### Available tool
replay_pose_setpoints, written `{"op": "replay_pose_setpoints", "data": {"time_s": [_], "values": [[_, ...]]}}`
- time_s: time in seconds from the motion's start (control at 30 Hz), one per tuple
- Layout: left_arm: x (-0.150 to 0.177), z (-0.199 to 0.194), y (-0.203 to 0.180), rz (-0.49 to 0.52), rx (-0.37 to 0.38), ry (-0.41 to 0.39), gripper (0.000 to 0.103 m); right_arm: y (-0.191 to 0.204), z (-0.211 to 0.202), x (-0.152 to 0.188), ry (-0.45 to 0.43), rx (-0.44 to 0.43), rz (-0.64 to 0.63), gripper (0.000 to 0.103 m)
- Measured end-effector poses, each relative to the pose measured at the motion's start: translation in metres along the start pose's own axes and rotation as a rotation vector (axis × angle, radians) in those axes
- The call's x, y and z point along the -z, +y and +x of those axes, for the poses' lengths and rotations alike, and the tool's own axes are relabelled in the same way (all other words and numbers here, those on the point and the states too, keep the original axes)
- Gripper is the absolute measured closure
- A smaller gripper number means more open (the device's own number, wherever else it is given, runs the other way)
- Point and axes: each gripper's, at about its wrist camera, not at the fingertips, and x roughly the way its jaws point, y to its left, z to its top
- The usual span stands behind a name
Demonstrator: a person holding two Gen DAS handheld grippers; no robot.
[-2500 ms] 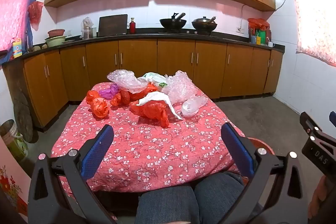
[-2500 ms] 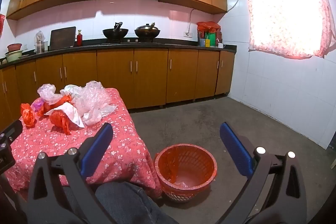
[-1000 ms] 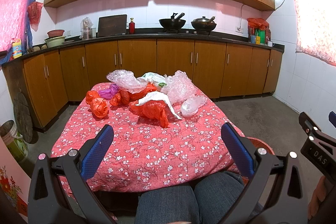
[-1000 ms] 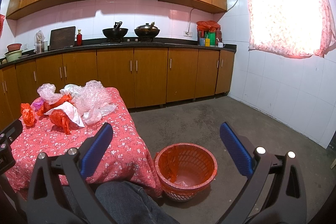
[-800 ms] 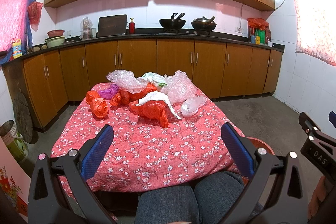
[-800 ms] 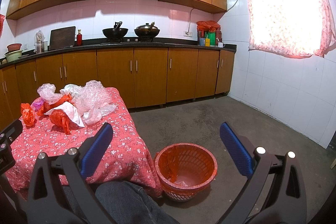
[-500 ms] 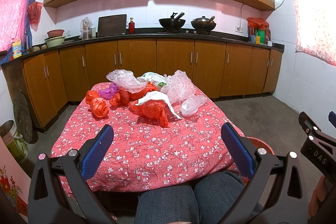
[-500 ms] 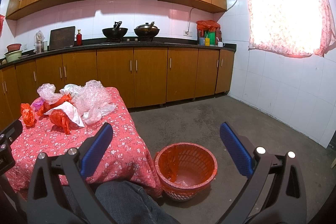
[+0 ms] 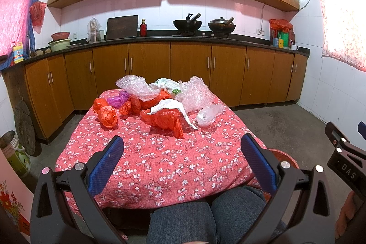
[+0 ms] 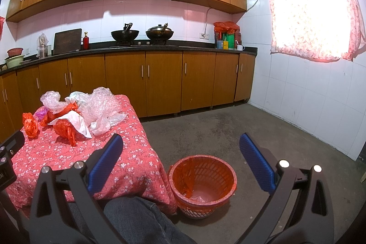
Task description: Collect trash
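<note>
Status: barely begun, by the look of it.

- Trash on hand: your whole pile sits on the far half of the table [image 9: 160, 166], on its red flowered cloth. Nearest you lies a red bag [image 9: 163, 119] with a white sheet [image 9: 170, 106] draped over it; a clear bag [image 9: 209, 113] lies just beside on the right. A second red bag [image 9: 108, 114] sits apart on the left. Behind them: bubble wrap [image 9: 196, 94], a purple bag [image 9: 117, 100] and more crumpled plastic.
- Receptacle: the orange basket [image 10: 202, 200] stands on the floor by the table's right corner, beside your knee. It holds an orange liner and perhaps a pale scrap at the bottom; the view is too poor to be sure.
- Left gripper [image 9: 181, 164]: jaws spread wide, nothing between them, short of the pile.
- Right gripper [image 10: 180, 159]: jaws likewise apart and empty, above the basket.
- Remaining: every visible piece.
</note>
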Motion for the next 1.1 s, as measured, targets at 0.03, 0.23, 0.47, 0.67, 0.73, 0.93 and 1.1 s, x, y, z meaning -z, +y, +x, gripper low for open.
{"op": "replay_pose_setpoints", "data": {"time_s": [0.03, 0.23, 0.47, 0.67, 0.73, 0.93, 1.1], "values": [[0.000, 0.000, 0.000, 0.000, 0.000, 0.000, 0.002, 0.000, 0.000, 0.000, 0.000, 0.000, 0.000, 0.004], [0.001, 0.000, -0.002, 0.000, 0.000, 0.000, 0.002, 0.000, 0.000, 0.000, 0.000, 0.000, 0.000, 0.004], [0.002, 0.000, -0.004, 0.000, 0.000, 0.001, 0.002, -0.001, 0.001, 0.000, 0.001, 0.000, 0.001, 0.004], [0.003, 0.000, -0.006, 0.000, 0.000, 0.001, 0.002, -0.002, 0.001, 0.001, 0.002, -0.001, 0.002, 0.004], [0.003, 0.000, -0.007, 0.000, -0.001, 0.002, 0.002, -0.003, 0.002, 0.000, 0.003, -0.001, 0.003, 0.004], [0.005, 0.004, -0.004, 0.002, -0.020, 0.019, 0.002, -0.002, 0.015, 0.001, 0.025, -0.026, 0.013, 0.004], [0.009, 0.020, 0.003, -0.027, -0.045, 0.055, 0.002, 0.007, 0.032, 0.000, 0.040, -0.050, 0.017, 0.004]]}}
